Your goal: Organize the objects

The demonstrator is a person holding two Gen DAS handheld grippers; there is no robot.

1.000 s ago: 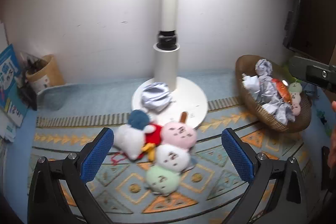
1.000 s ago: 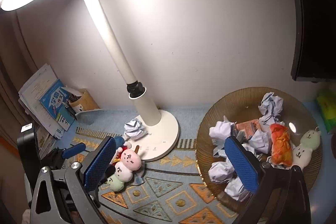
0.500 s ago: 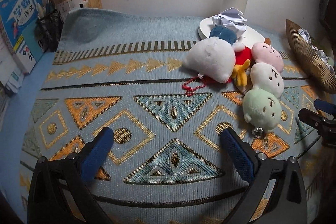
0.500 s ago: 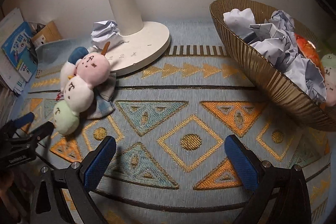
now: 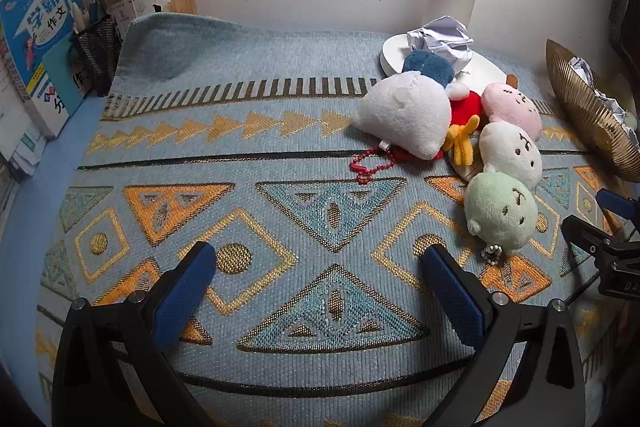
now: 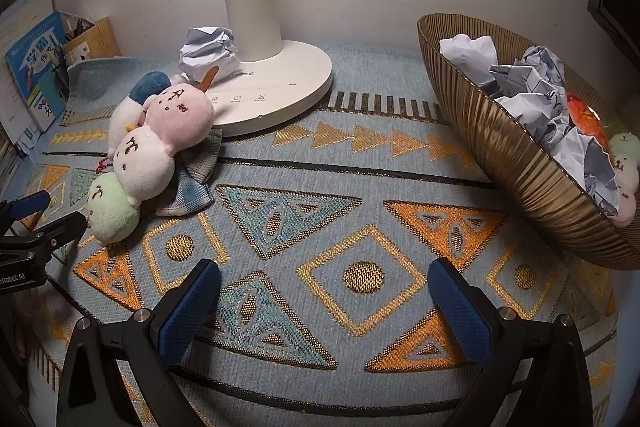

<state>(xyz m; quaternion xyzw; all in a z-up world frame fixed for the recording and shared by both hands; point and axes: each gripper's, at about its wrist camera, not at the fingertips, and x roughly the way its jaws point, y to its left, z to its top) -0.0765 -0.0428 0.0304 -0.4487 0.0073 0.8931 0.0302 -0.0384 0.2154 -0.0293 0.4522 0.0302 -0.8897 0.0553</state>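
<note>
Several crumpled white paper balls (image 6: pixel 536 99) fill the ribbed golden bowl (image 6: pixel 516 163) beside small plush toys. It rests on a blue patterned woven mat (image 6: pixel 360 219) against a white wall. Left gripper (image 5: pixel 320 285) and right gripper (image 6: pixel 324 301) hover wide open, empty. One loose crumpled paper ball (image 6: pixel 208 53) sits on the white lamp base (image 6: pixel 280 95), a pink-white-green plush skewer (image 6: pixel 140 155) touching it.

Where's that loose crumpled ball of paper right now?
The crumpled paper ball sits on the lamp base against its pole, left of centre in the right wrist view, just behind the plush toys.
</note>
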